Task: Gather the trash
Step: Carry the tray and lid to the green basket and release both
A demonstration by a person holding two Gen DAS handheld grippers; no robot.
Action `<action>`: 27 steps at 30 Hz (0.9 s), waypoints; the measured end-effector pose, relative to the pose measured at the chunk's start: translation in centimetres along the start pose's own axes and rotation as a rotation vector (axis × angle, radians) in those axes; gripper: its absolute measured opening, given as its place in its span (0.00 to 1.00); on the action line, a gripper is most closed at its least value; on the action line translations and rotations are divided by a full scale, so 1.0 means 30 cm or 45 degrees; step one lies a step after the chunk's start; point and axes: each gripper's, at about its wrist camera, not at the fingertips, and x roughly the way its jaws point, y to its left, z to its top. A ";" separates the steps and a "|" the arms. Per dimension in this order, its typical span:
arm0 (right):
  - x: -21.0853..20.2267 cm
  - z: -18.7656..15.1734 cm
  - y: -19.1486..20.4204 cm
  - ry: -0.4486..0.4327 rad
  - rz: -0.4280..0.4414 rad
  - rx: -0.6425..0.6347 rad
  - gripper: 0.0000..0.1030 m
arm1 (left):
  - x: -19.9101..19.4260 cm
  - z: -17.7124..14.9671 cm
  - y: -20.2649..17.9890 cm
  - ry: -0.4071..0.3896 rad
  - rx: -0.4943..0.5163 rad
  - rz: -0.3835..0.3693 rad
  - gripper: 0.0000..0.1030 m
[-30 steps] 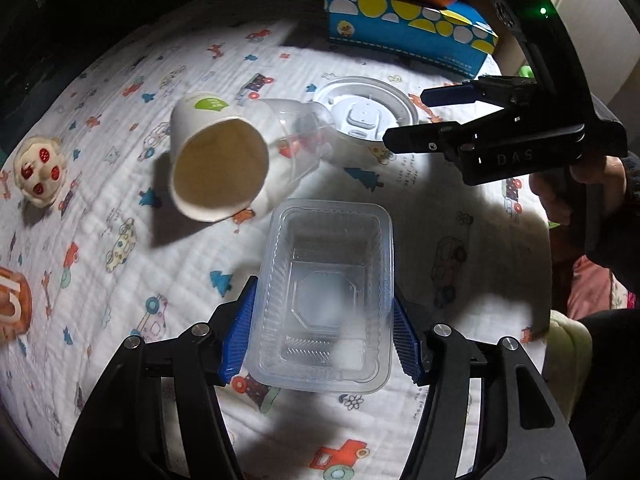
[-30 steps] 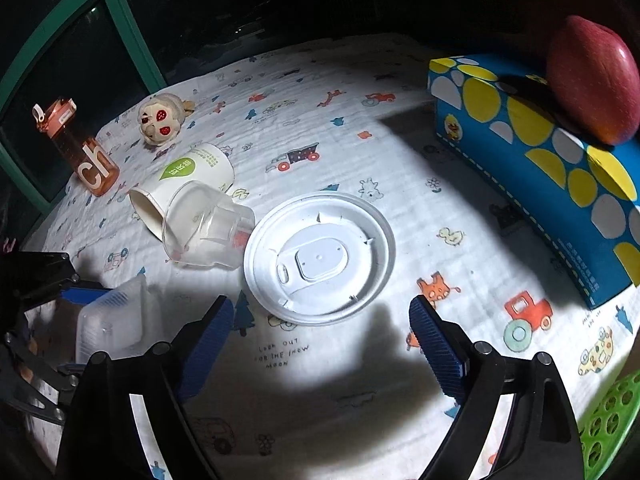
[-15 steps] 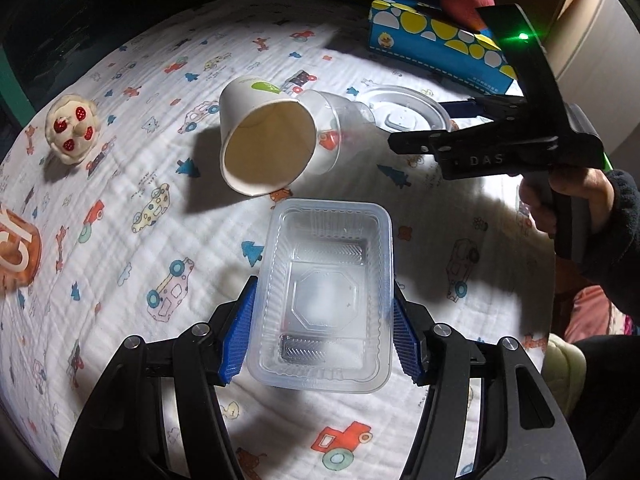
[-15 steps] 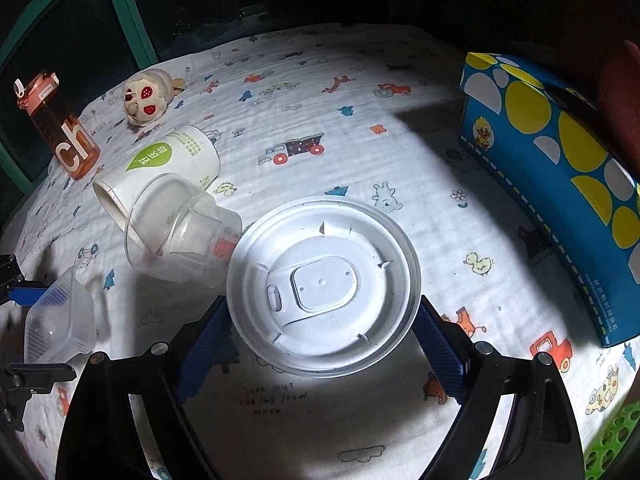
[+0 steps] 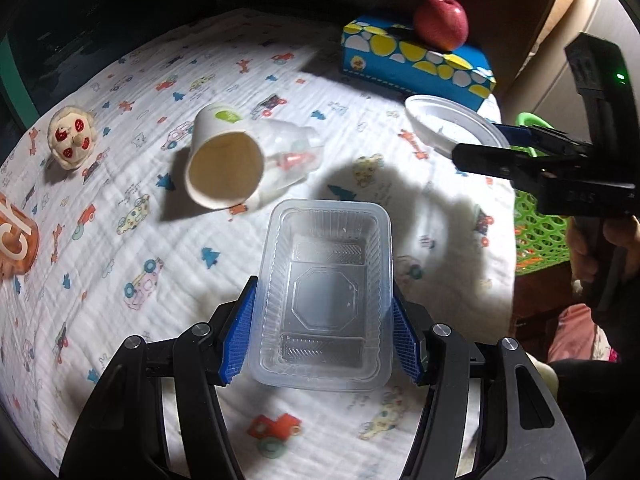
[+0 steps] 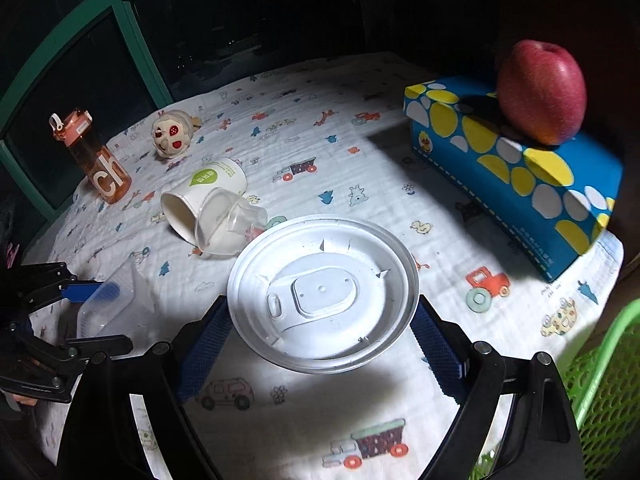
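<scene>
While both pieces hang clear of the patterned white cloth [image 5: 224, 80] over the bench, the step in hand reads as carry-off: pickup done, drop not yet made.

Left gripper [image 5: 322, 338]: fingers pinching the clear rectangular plastic tray [image 5: 326, 292] by its long sides, tray mouth up, above the near middle of the cloth.
Right gripper [image 6: 320, 344]: fingers set wide and pinching the round white plastic lid [image 6: 323, 292] across its rim, lid tilted, raised over the near right of the cloth.

Green mesh basket [image 6: 604, 392] sits at the near right edge, off the bench. Judged the likely bin. Next move calls for swinging each load rightward over its rim, then spreading the fingers; the lid is nearer and should go first so the two grippers do not cross.

Count, trash on the cloth: one white paper cup [image 6: 206, 190] on its side, one clear plastic cup [image 6: 232, 220] lying against it, touching. Both mid-left.
Count, not trash: one red apple [image 6: 542, 92] on one blue and yellow tissue box [image 6: 512, 172], far right; one orange drink bottle [image 6: 94, 160] and one small plush toy [image 6: 172, 138], far left.
</scene>
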 end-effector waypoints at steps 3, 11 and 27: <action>-0.142 -0.053 -0.053 -0.075 -0.026 0.051 0.83 | -0.021 0.005 -0.063 -0.020 0.021 -0.009 0.58; -0.375 -0.162 -0.201 -0.132 -0.166 0.151 0.84 | -0.071 0.065 -0.246 -0.078 0.094 -0.053 0.58; -0.535 -0.340 -0.618 -0.107 -0.331 0.395 0.84 | -0.023 0.208 -0.601 -0.076 0.248 -0.156 0.58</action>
